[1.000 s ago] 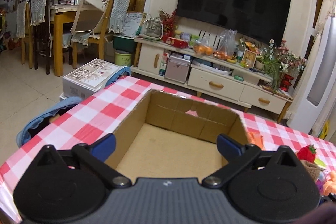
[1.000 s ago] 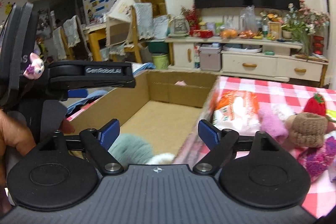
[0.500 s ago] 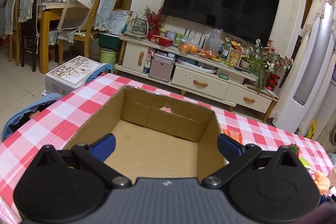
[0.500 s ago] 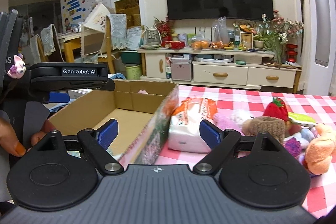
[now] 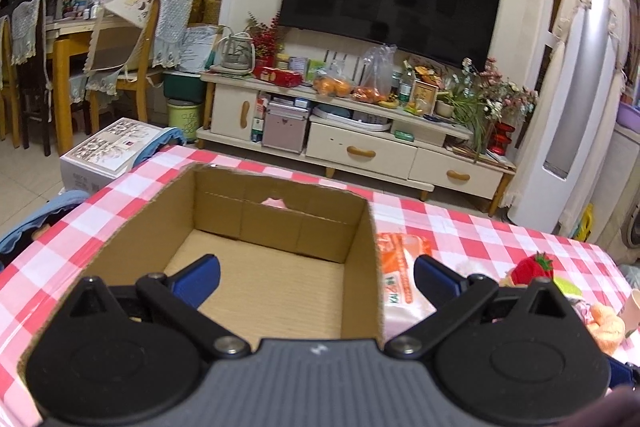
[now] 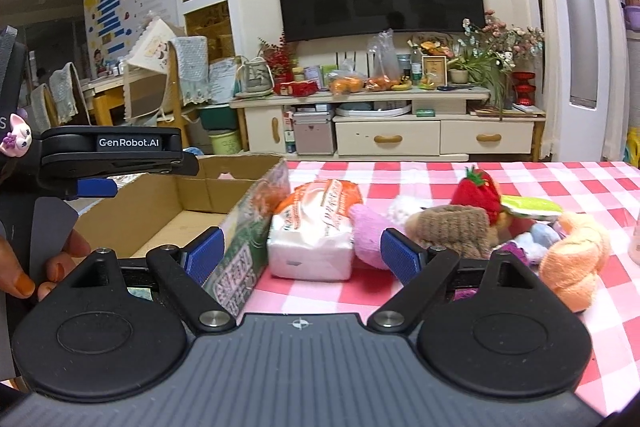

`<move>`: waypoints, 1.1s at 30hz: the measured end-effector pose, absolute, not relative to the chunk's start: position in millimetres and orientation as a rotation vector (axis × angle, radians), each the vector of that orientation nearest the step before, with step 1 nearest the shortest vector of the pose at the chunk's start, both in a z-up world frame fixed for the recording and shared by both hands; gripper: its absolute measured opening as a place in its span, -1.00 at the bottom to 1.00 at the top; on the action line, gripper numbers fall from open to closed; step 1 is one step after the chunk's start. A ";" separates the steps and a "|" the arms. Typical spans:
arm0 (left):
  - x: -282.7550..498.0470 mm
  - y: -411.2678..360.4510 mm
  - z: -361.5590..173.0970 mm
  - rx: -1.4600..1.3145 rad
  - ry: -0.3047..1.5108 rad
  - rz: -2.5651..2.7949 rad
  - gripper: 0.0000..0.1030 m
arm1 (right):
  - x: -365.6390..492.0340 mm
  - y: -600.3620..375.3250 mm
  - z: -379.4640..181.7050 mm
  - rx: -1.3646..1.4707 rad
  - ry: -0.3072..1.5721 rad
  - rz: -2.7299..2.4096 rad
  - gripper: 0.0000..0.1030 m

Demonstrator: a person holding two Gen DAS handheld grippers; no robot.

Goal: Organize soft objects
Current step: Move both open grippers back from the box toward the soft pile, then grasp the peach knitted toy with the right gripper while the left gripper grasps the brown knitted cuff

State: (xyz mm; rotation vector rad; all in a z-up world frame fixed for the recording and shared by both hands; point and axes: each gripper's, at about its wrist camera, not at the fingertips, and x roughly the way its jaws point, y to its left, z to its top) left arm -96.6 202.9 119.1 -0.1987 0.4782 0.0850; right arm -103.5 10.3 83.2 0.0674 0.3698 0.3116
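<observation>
An open cardboard box sits on the red-checked tablecloth; what I see of its floor is bare. My left gripper is open and empty, hovering over the box's near end. My right gripper is open and empty, just right of the box. In front of it lie a tissue pack, a pink plush, a brown knitted piece, a red strawberry toy and an orange plush. The tissue pack also shows in the left wrist view.
The left gripper's body and the hand holding it are at the left of the right wrist view. Beyond the table are a TV cabinet, chairs and a white box on the floor.
The right gripper has swung right, from over the box to facing the pile of soft things. The pale green soft item seen at its fingers a second ago is out of view. The left view drifted slightly right.
</observation>
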 end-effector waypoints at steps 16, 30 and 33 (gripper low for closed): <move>-95.2 152.1 117.7 -0.083 0.471 0.000 0.98 | -105.9 10.4 82.9 0.120 0.367 0.239 1.00; -90.0 111.7 113.9 -0.040 0.479 -0.063 0.98 | -105.4 -3.3 77.2 0.184 0.360 0.137 1.00; -88.7 104.1 112.0 -0.028 0.482 -0.076 0.98 | -108.7 -9.0 74.7 0.195 0.360 0.115 1.00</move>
